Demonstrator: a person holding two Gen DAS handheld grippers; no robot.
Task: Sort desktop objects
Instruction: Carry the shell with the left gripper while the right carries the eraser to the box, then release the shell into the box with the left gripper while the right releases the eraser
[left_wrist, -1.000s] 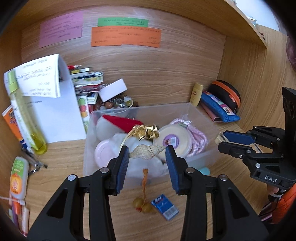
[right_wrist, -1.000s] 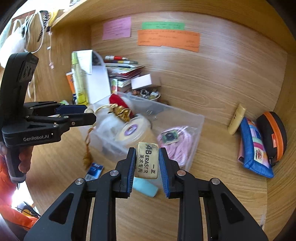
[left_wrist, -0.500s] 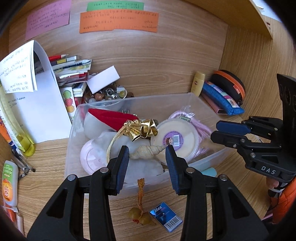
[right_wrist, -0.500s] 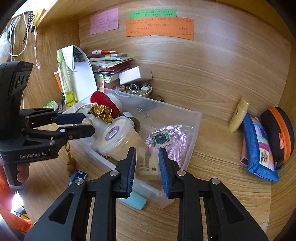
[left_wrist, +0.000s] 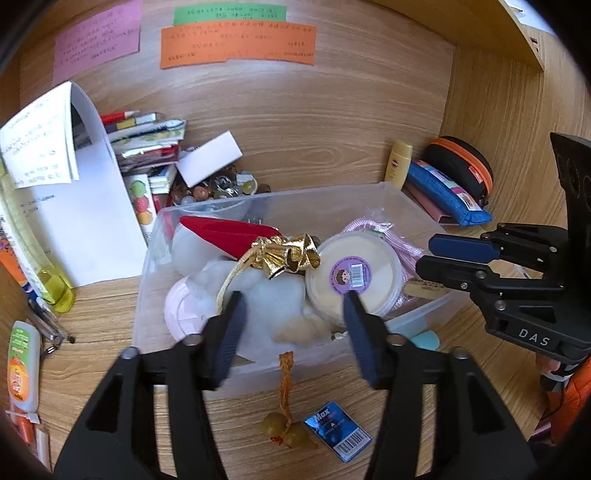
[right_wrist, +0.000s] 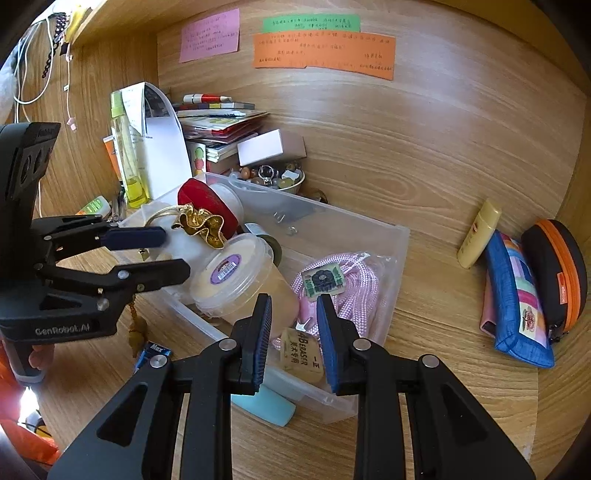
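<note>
**Both grippers over the clear bin, each released thing lying below its jaws**

The left gripper (left_wrist: 291, 325) hangs over the near wall of the clear plastic bin (left_wrist: 391, 192). Its jaws have just been opening and stand apart with nothing pressed between them. The seashell (left_wrist: 299, 330) lies in the bin on white stuffing, below and between the fingers, clear of both pads. Its long axis runs roughly left to right across the view; which end is the tip cannot be told through the blur.

The right gripper (right_wrist: 293, 332) stands at the bin's near right corner. In the right wrist view its jaws are apart and the pads touch nothing. The eraser (right_wrist: 301, 354) lies inside the bin below the fingers, beside the pink cord (right_wrist: 354, 284) and the round lidded tub (right_wrist: 236, 273). Its long axis runs from upper left to lower right, and its printed face is turned up toward the camera.

A cyan case (right_wrist: 269, 402) lies on the desk against the bin's outer wall.
</note>
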